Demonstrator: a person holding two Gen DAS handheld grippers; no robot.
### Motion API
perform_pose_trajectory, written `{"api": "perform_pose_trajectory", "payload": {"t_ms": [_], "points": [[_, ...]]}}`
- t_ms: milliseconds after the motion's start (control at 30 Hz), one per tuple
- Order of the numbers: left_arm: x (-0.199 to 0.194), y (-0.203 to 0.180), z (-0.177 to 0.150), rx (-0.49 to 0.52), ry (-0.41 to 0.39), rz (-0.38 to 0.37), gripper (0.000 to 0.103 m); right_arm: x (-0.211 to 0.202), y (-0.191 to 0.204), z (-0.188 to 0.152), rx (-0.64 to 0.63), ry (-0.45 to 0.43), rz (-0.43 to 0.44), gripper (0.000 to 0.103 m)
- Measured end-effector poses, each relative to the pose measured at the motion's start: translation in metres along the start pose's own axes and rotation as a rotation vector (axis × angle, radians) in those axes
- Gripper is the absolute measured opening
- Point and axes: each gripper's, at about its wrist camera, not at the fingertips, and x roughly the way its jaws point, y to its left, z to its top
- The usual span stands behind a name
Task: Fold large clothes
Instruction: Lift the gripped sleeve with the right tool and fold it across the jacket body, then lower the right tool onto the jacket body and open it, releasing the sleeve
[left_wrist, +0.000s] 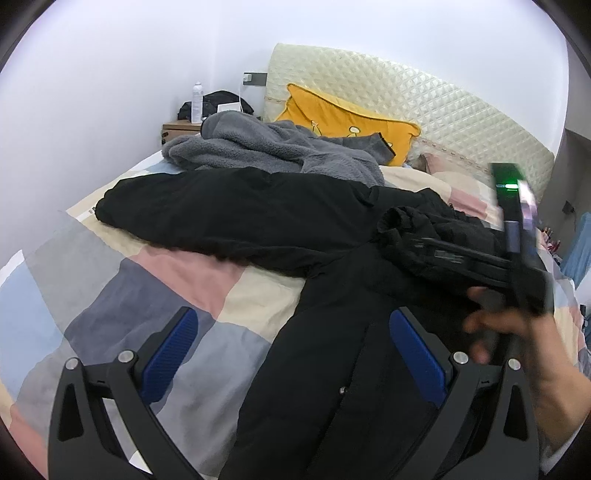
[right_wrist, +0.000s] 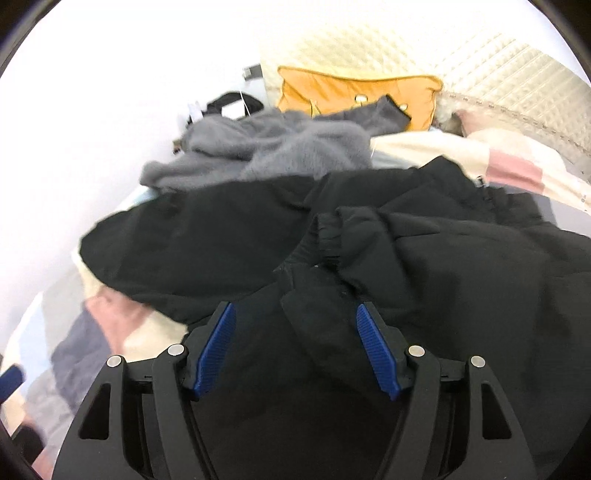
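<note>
Black jacket (left_wrist: 229, 218) lies spread on the patchwork bedspread (left_wrist: 122, 295), grey fleece (left_wrist: 266, 147) behind it. My left claw (left_wrist: 291, 354) is spread wide over its edge, pinching nothing. My right claw (right_wrist: 295, 343) is spread above a sleeve cuff (right_wrist: 328, 236), pads clear.

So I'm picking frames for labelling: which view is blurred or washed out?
Right wrist view: motion-smeared throughout, wall and headboard blown out. Left wrist view: sharp on the black coat, only the right hand-held gripper and the hand smeared; both bulge fisheye-style.
</note>
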Motion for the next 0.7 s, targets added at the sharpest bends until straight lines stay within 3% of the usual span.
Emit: {"api": "perform_pose_trajectory", "payload": {"t_ms": [200, 367, 700], "points": [[0.003, -0.013, -0.001, 0.022, 0.020, -0.053, 0.103, -0.067, -0.044, -0.019, 0.040, -0.057, -0.021, 0.068], [0.002, -0.027, -0.003, 0.039, 0.029, -0.088, 0.103, -0.110, -0.105, -0.051, 0.070, -0.041, -0.126, 0.068], [0.016, -0.052, 0.000, 0.028, 0.120, -0.157, 0.103, -0.127, -0.187, -0.090, 0.161, -0.025, -0.177, 0.068]]}}
